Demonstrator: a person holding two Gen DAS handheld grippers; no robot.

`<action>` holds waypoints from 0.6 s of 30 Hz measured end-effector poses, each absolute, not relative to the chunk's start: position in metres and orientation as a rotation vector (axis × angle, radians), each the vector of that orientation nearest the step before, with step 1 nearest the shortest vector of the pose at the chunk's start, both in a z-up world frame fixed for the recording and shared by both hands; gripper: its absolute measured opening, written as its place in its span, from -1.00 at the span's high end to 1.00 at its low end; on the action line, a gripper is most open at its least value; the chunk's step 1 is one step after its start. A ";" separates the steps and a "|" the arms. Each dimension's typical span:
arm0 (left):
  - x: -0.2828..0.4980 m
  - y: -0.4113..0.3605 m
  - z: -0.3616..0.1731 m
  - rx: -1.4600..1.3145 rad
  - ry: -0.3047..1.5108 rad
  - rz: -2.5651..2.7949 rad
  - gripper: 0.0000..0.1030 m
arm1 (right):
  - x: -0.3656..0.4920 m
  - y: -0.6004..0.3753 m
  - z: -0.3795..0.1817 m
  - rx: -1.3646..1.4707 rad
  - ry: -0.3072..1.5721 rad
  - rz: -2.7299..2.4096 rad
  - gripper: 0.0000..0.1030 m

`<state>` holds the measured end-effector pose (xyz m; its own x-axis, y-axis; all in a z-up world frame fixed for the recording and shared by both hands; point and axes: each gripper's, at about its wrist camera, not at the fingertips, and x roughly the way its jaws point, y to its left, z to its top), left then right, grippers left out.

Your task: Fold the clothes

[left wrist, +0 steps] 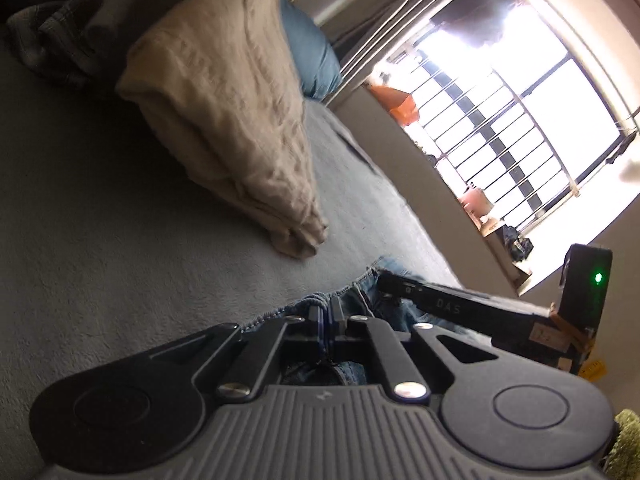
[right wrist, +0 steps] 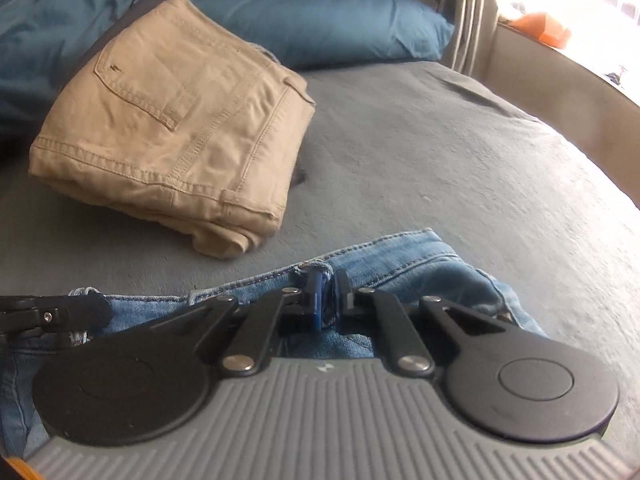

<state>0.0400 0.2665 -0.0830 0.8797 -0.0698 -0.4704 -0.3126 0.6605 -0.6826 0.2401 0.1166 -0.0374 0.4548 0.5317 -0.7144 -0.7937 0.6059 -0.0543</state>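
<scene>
Left gripper [left wrist: 326,314]: we find it clenched on the hem of the jeans [right wrist: 400,264].
Right gripper [right wrist: 328,294]: clamped on the same edge.
Jeans: on the grey bedcover [right wrist: 440,152], near the folded khaki trousers [right wrist: 172,120].
Risk: we judge the shallow bites may slip when lifted.

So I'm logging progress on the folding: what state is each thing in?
jeans: unfolded, edge pinched by both grippers
left gripper: shut on jeans
right gripper: shut on jeans
beige trousers: folded, lying on the bed
bed: covered with grey blanket
curtain: drawn aside
</scene>
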 end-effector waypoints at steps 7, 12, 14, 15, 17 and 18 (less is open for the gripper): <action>0.044 0.271 -0.091 -0.845 0.549 0.090 0.92 | 0.244 0.116 -0.056 -0.403 0.767 0.813 0.92; 0.031 0.279 -0.081 -0.851 0.531 0.047 0.55 | 0.242 0.115 -0.051 -0.416 0.773 0.799 0.83; 0.017 0.280 -0.072 -0.826 0.508 0.035 0.16 | 0.243 0.110 -0.046 -0.402 0.791 0.791 0.52; 0.010 0.281 -0.068 -0.815 0.497 0.026 0.12 | 0.244 0.108 -0.044 -0.395 0.800 0.787 0.40; -0.003 0.282 -0.061 -0.796 0.492 0.002 0.08 | 0.243 0.100 -0.037 -0.378 0.804 0.793 -0.02; -0.009 0.283 -0.058 -0.790 0.499 -0.009 0.08 | 0.243 0.095 -0.032 -0.369 0.805 0.799 -0.02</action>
<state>-0.0092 0.2831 -0.0581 0.8843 -0.1908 -0.4261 -0.1753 0.7101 -0.6819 0.2430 0.0950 -0.0325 0.4299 0.4908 -0.7578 -0.7540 0.6568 -0.0024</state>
